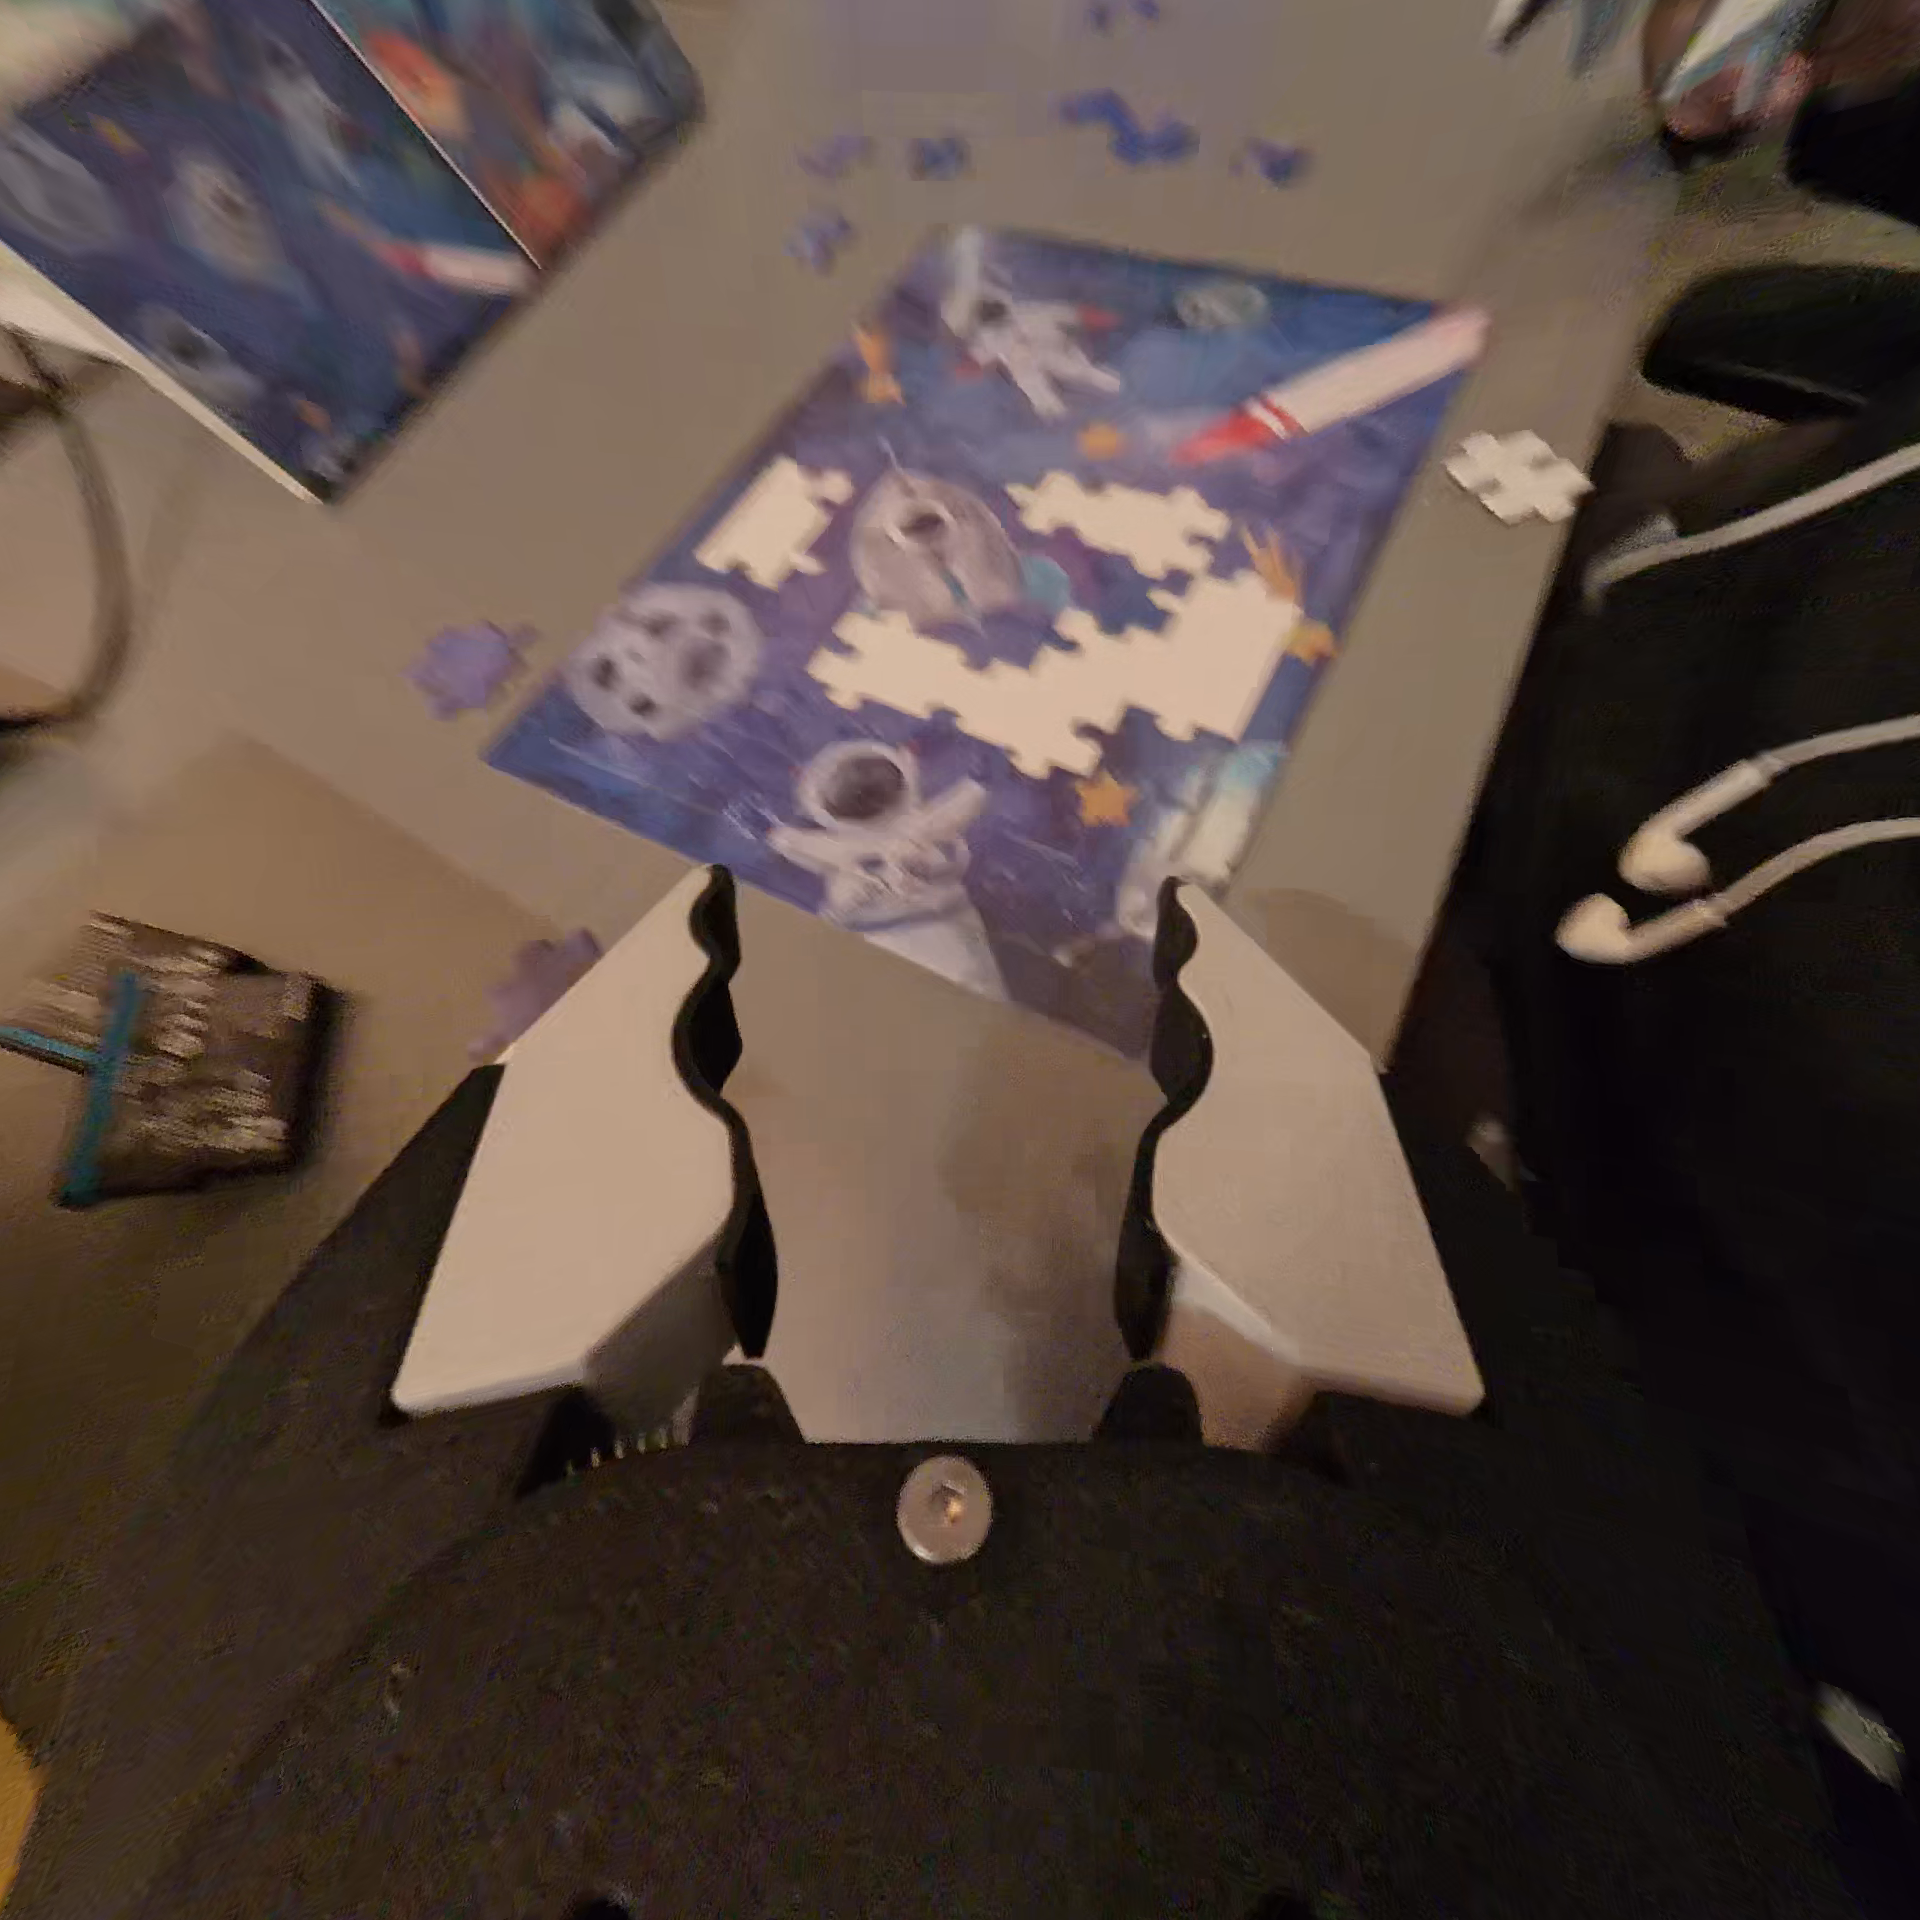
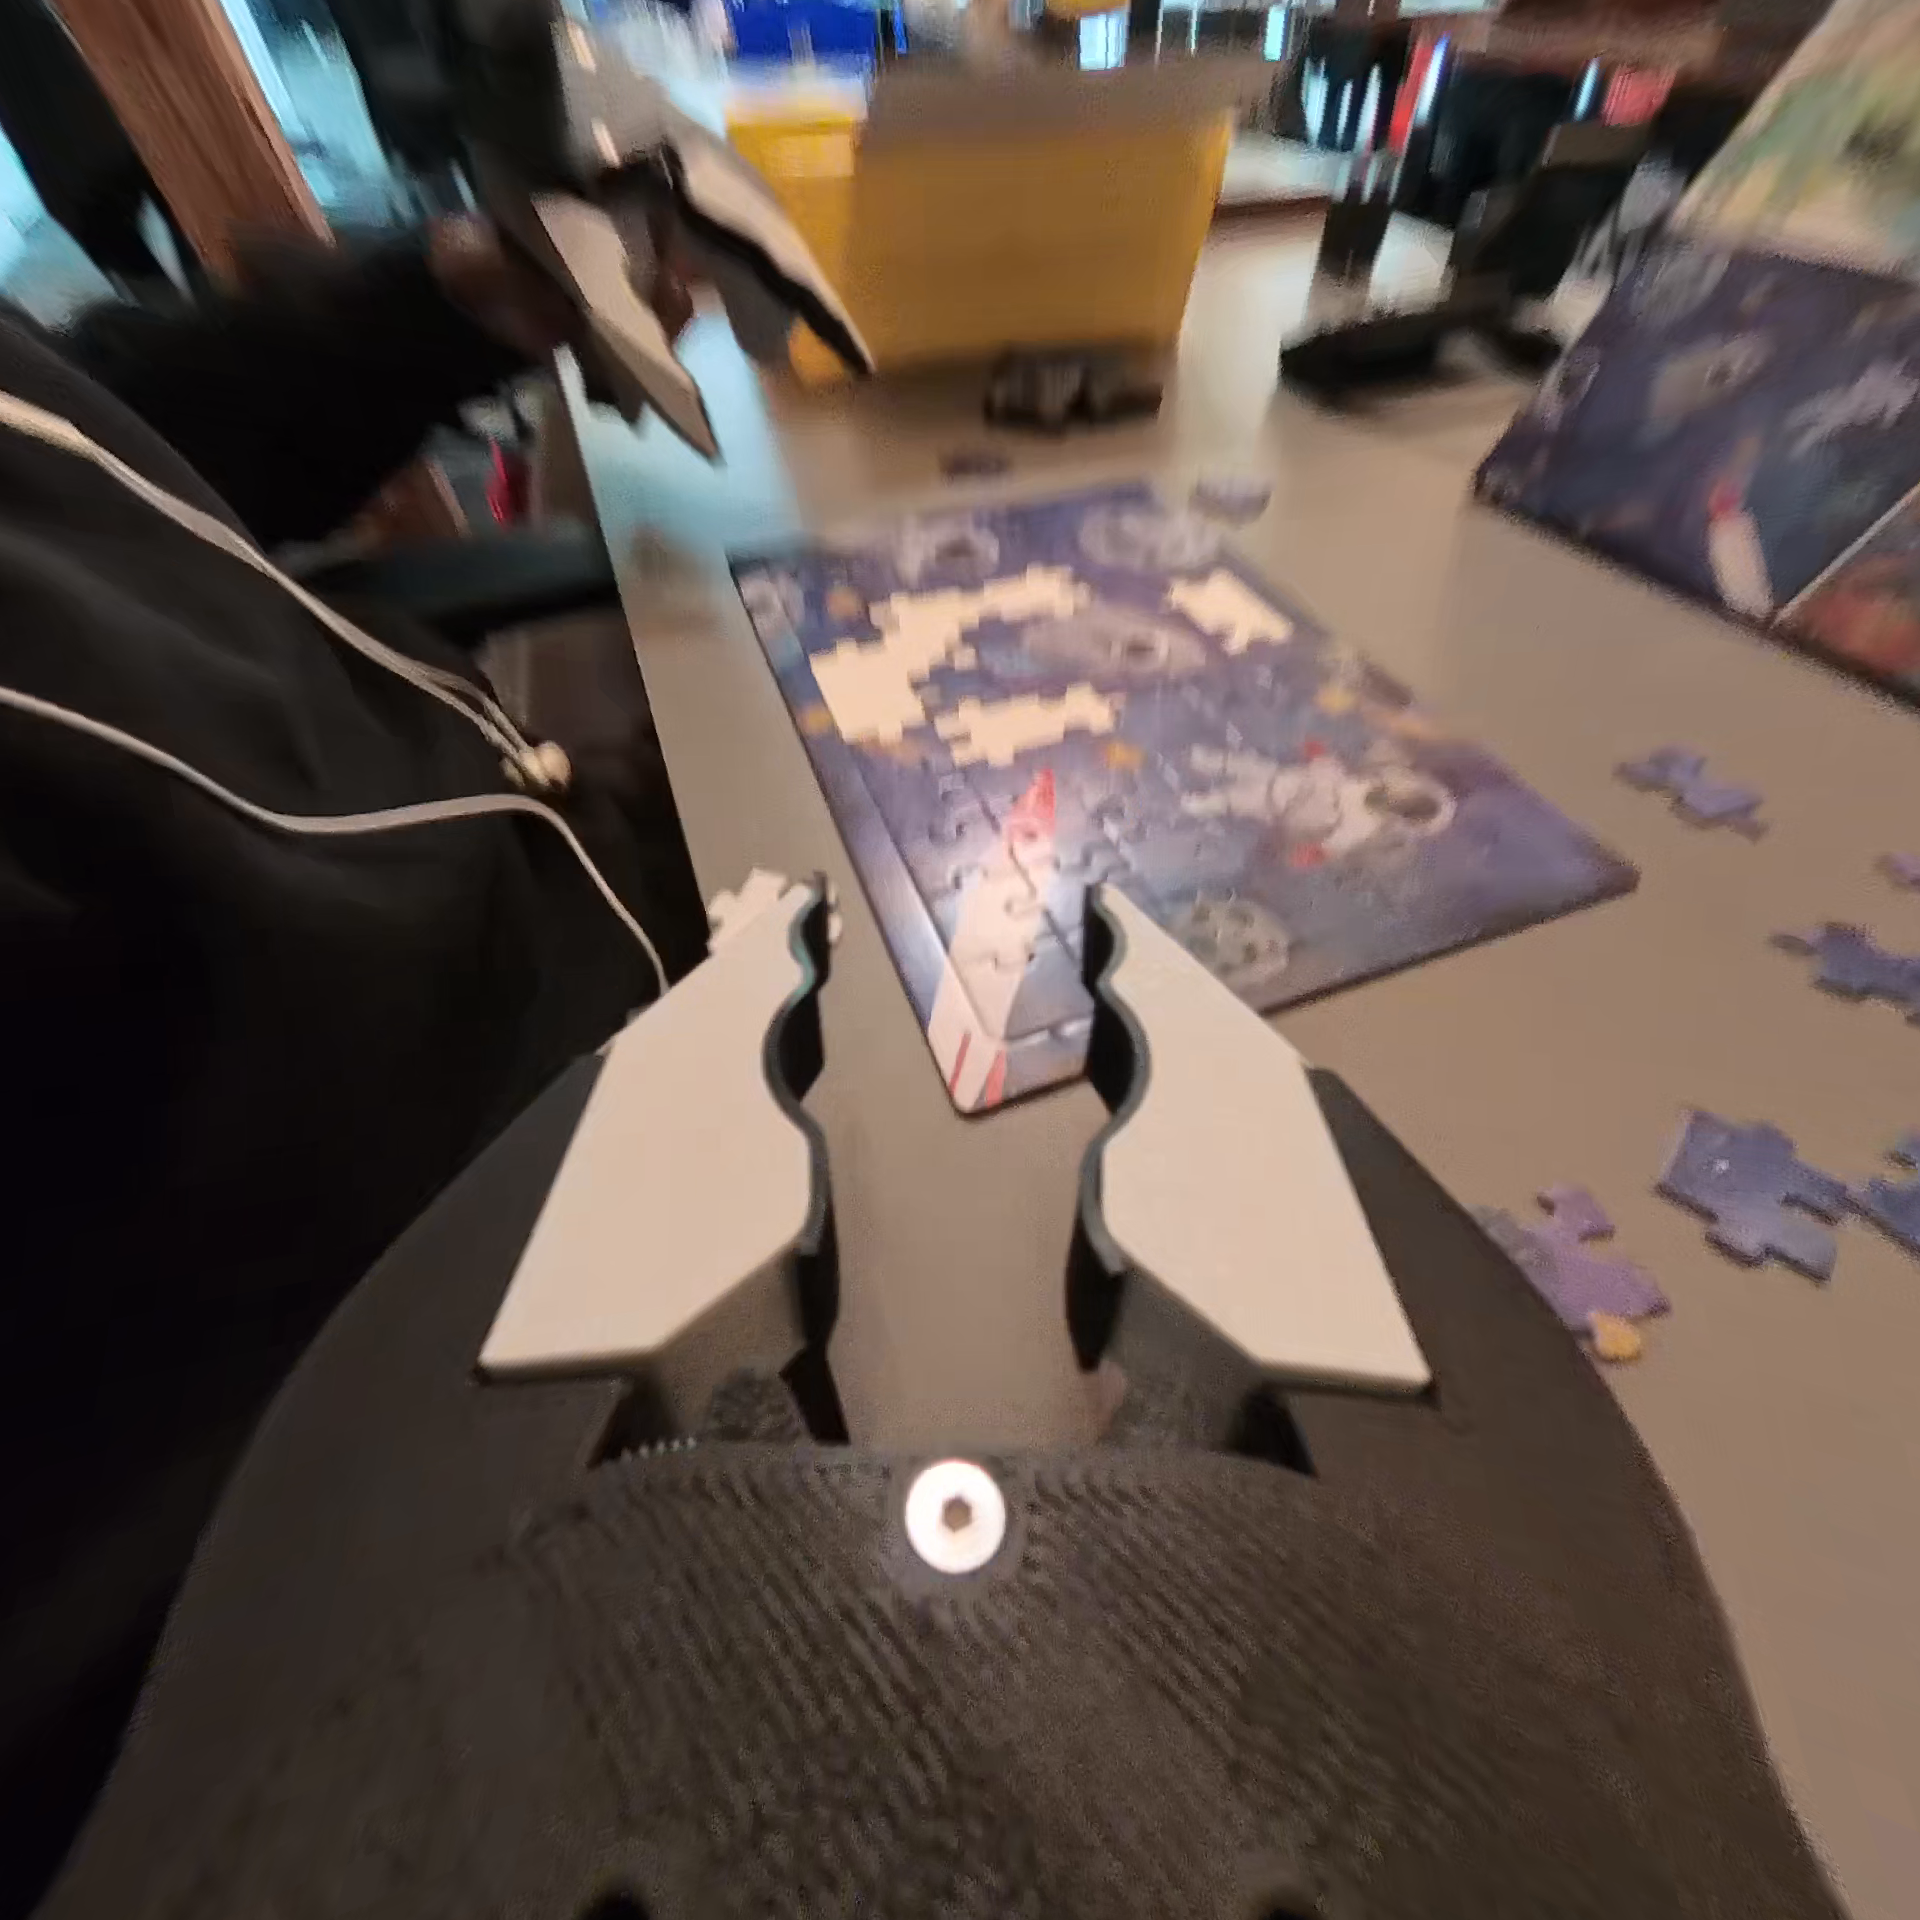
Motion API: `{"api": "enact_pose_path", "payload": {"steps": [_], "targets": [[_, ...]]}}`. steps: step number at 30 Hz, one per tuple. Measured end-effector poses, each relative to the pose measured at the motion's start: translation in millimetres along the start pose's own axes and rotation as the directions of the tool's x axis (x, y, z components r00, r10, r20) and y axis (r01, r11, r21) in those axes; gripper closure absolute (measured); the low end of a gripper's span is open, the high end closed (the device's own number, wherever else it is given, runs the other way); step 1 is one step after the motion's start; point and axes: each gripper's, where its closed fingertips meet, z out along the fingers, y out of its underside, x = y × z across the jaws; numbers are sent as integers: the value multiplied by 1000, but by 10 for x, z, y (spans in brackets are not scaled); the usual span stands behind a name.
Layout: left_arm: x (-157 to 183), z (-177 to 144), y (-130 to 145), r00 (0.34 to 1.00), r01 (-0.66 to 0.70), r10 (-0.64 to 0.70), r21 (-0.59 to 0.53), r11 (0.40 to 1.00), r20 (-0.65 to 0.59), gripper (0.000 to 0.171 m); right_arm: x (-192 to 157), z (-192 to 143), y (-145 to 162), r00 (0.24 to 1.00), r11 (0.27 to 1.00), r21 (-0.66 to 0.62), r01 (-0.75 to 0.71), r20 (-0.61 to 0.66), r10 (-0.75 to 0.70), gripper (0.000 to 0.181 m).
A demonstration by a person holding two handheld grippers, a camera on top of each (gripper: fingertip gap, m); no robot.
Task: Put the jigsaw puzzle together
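Note:
A blue space-themed jigsaw puzzle lies on the grey table, mostly joined, with several white gaps in its middle. It also shows in the right wrist view. My left gripper is open and empty, above the puzzle's near edge. My right gripper is open and empty, near the puzzle's corner by the table edge. A white face-down piece lies beside the puzzle; in the right wrist view it sits by my left fingertip. Loose blue pieces lie to the right. The left gripper shows raised at the far left.
A puzzle box with the same picture stands at the back left; it shows at the right in the right wrist view. More loose pieces lie beyond the puzzle. A person's black jacket and white earphones are at the table edge. A yellow box stands behind. Tip to tip, the grippers are about 25 cm apart. My right tips are about 25 cm from the blue space-themed jigsaw puzzle, my left tips only 7 cm. My right wrist view looks at it from another angle. My right gripper is the nearer one to the white face-down piece: about 8 cm, against 20 cm.

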Motion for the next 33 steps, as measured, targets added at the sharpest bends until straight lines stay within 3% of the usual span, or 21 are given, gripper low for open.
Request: {"api": "enact_pose_path", "payload": {"steps": [3, 8, 14, 20, 24, 33], "targets": [[194, -8, 219, 997, 5, -10, -64, 998, -82, 85, -2, 130, 199, 999, 990, -144, 4, -32, -8, 112], [226, 121, 465, 1000, -15, 11, -163, 987, -29, 75, 61, 199, 297, 998, 974, -217, -66, -25, 62, 90], [246, 267, 429, 999, 2, -10, -198, 980, -39, 81, 274, 258, 612, 996, 913, -408, -21, -85, -15, 96], [276, 434, 319, 998, 27, -37, -202, 979, -44, 95, 400, 261, 622, 998, 910, -414, -28, -62, 3, 103], [316, 565, 227, 998, 16, -29, -201, 980, -63, 95, 462, 241, 621, 999, 912, -411, -20, -49, 0, 113], [321, 641, 173, 998, 19, -32, -201, 979, -62, 94, 444, 233, 622, 999, 912, -411, -10, -34, -5, 112]]}}
